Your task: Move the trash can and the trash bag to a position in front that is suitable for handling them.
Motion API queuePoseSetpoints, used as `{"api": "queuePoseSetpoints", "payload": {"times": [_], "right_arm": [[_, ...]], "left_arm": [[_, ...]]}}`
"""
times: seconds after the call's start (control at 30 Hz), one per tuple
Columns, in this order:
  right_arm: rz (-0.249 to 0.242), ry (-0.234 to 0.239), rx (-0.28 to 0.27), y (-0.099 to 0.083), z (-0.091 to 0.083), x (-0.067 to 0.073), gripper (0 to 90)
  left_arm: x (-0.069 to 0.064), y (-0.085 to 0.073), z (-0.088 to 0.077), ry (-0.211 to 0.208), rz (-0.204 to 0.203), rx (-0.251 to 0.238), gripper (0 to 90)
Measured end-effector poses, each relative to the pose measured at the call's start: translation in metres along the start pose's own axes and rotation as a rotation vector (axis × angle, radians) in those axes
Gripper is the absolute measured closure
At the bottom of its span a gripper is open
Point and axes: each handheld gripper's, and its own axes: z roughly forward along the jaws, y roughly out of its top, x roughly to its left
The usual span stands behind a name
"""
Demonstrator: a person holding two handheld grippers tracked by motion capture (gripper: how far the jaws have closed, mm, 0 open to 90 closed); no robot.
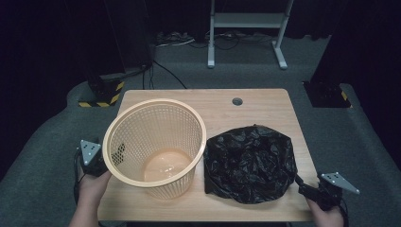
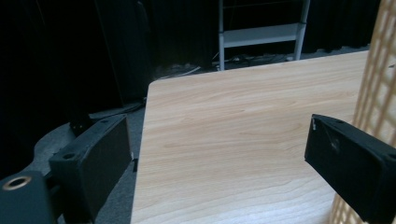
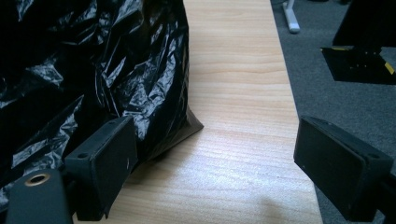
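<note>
A pale orange mesh basket (image 1: 153, 142) stands upright on the left half of the wooden table (image 1: 265, 101). Right of it lies a crumpled black plastic bag (image 1: 250, 163). My left gripper (image 1: 97, 163) hovers at the table's left edge, just outside the basket wall. In the left gripper view its jaws (image 2: 217, 135) stand open over bare wood, with the basket (image 2: 378, 70) at the right jaw. My right gripper (image 1: 307, 189) sits at the bag's near right corner. It is open (image 3: 215, 140), its left jaw beside the bag (image 3: 93, 60) and nothing between the pads.
A round cable hole (image 1: 237, 101) lies near the table's far edge. Beyond the table stand a white metal frame (image 1: 246, 28) and dark stands with yellow-black striped bases (image 1: 101, 97) on grey carpet. Bare wood shows behind the bag and along the right edge.
</note>
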Motion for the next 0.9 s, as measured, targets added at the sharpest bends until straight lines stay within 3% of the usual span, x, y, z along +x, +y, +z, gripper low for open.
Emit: {"api": "queuePoseSetpoints", "payload": {"times": [0.23,0.53,0.9], "right_arm": [[0.009,-0.004,-0.006,0.000,0.000,-0.001,13.0],[0.013,-0.001,-0.003,0.000,0.000,-0.001,13.1],[0.025,0.000,-0.005,0.000,-0.001,-0.003,13.2]], "left_arm": [[-0.013,0.003,0.003,-0.063,0.021,-0.017,8.0],[-0.037,0.006,0.004,-0.178,0.051,-0.072,7.8],[-0.066,0.010,0.006,-0.229,0.068,-0.095,7.8]]}}
